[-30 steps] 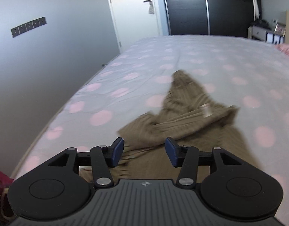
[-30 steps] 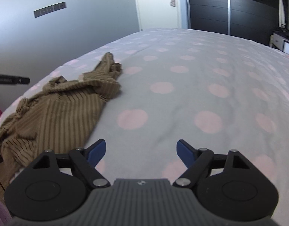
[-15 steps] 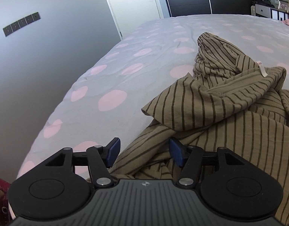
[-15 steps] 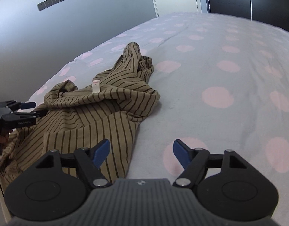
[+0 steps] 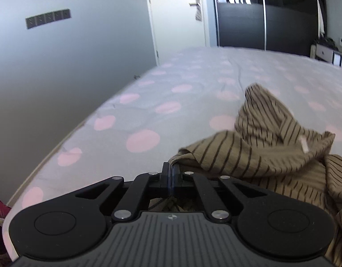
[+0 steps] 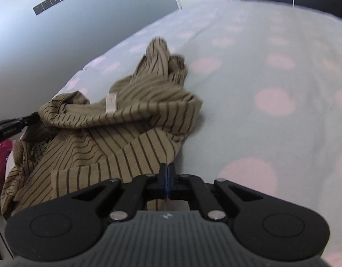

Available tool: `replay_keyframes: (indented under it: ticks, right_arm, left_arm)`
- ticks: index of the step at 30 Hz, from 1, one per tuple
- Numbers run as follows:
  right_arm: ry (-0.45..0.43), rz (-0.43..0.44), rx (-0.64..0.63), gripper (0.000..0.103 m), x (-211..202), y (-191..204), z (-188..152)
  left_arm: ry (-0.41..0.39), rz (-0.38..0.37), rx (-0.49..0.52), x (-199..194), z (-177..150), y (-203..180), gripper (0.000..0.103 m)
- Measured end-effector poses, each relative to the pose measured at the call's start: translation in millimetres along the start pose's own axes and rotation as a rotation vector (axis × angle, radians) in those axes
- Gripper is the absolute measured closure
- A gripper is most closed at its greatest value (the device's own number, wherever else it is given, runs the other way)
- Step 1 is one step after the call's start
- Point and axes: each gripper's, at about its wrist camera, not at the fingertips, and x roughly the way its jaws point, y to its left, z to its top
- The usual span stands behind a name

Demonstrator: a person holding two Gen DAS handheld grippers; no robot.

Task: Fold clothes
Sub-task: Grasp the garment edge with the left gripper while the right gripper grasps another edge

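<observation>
Tan striped shirt (image 6: 117, 133) lies crumpled on the polka-dot bed (image 6: 271, 71), each edge pinched by the left gripper (image 5: 170, 169) and right gripper (image 6: 167, 170), bulk stretching toward twelve o'clock.

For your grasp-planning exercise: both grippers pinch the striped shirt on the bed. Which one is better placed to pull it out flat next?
Probably the right gripper: it pinches the shirt at its edge beside bare bed. The left gripper sits near the bed's side.
</observation>
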Motion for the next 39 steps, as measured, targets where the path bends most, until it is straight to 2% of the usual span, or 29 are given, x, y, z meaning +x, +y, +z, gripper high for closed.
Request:
replay_keyframes:
  ticks: [6,12,17,23,27,31,35,37,39]
  right_arm:
    - [-0.134,-0.037,-0.056,0.103,-81.7,-6.9,8.2]
    - [-0.293,-0.027,-0.091,0.103,-177.1,-2.3,11.1]
    - [-0.443,-0.056,-0.117,0.103,-263.2,1.1,13.8]
    - [-0.705,-0.196,-0.133,0.103,-382.8,-20.1,17.7]
    - [-0.897,-0.328,-0.146,0.103,-471.6,-34.5,13.6]
    - [-1.024,-0.437,-0.152,0.103,-552.3,-42.9,5.6]
    - [-1.110,-0.536,-0.164,0.103,-614.4,-46.5,-6.9]
    - [-1.140,-0.579,-0.175,0.103,-636.4,-46.1,-15.1]
    - [-1.137,-0.614,-0.178,0.103,-649.5,-53.4,-25.6]
  left_arm:
    - [-0.172,0.010,-0.031,-78.1,41.2,-4.4,0.103]
    - [-0.386,-0.022,0.018,-185.9,92.2,-31.7,0.103]
    - [-0.545,-0.056,0.045,-268.2,135.7,-58.1,0.103]
    - [-0.756,-0.120,0.103,-367.7,167.9,-99.6,0.103]
    - [-0.879,-0.192,0.128,-421.6,177.1,-125.5,0.103]
    - [-0.937,-0.270,0.156,-454.8,182.9,-150.3,0.103]
    - [-0.966,-0.350,0.171,-467.4,185.3,-169.9,0.103]
    - [-0.963,-0.385,0.180,-466.4,187.1,-176.1,0.103]
    - [-0.908,-0.431,0.195,-461.8,187.9,-183.2,0.103]
